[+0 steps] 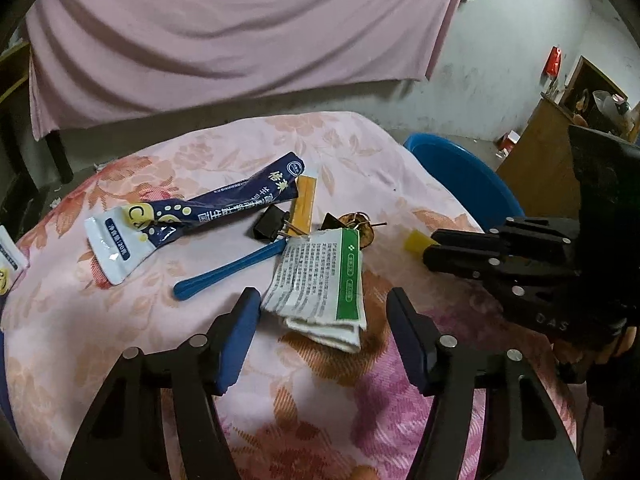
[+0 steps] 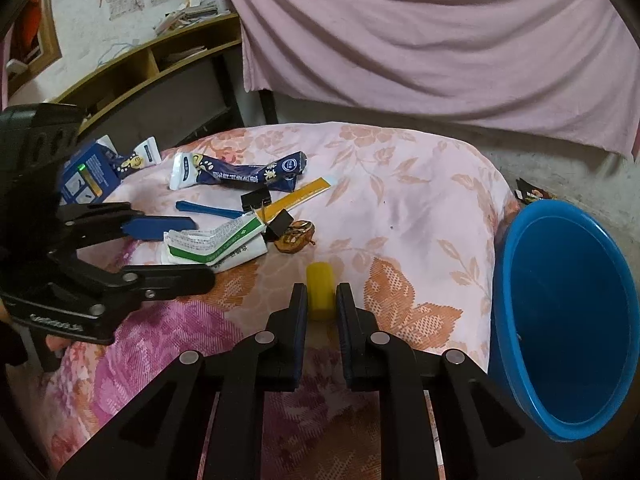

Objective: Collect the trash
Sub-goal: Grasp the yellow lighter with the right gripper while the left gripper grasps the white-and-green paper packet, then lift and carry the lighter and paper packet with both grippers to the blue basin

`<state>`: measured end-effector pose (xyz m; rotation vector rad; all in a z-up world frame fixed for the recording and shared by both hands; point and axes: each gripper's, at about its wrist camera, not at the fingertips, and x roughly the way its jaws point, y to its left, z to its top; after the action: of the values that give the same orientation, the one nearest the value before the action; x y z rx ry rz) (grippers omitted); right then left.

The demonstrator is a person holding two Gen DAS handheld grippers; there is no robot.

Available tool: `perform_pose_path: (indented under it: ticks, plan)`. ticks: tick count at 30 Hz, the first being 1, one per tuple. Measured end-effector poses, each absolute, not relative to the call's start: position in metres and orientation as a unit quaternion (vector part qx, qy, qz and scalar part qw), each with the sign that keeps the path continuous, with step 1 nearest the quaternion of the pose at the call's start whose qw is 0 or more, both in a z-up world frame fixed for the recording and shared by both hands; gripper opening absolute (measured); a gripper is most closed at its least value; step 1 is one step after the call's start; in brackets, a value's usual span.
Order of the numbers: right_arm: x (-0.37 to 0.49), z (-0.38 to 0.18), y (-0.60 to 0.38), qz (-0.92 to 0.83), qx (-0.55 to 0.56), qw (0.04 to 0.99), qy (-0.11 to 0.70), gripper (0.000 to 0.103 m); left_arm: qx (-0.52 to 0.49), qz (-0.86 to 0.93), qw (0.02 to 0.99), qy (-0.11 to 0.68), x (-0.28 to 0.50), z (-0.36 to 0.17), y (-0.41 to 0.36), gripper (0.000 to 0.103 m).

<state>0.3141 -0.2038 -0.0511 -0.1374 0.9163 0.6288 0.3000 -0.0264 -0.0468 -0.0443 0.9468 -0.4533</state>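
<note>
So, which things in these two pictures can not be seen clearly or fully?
- Yellow piece: right wrist view, its near end is hidden between the right gripper fingers, which are shut on it.
- Blue box: right wrist view, partly covered by the left gripper.
- Blue bin: its right side is cut off by the picture edge; its bottom is too dark.
- Green-and-white packet: print too small to read.

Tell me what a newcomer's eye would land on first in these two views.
First the right gripper, shut on a small yellow piece on the flowered cloth. Next the big blue bin standing just beyond the cloth's right edge. Then the left gripper, open around a folded green-and-white packet beside the litter.
</note>
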Motion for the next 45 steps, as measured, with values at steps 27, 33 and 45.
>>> perform_pose_path:
  ticks: [27,33,45]
  plan:
    - [0.254,0.024,-0.242,0.275,-0.008,0.936,0.221,0.013,-0.094,-0.168,0.947,0.259,0.248,0.031,-0.029,0.045]
    - [0.239,0.071,-0.263,0.234,-0.006,0.968,0.090,0.013,-0.086,-0.169,0.971,0.147,0.231,0.075,-0.052,0.045]
    - [0.238,0.096,-0.323,0.172,-0.004,0.985,-0.005,0.013,-0.042,-0.185,0.982,0.008,0.230,0.112,-0.130,0.045]
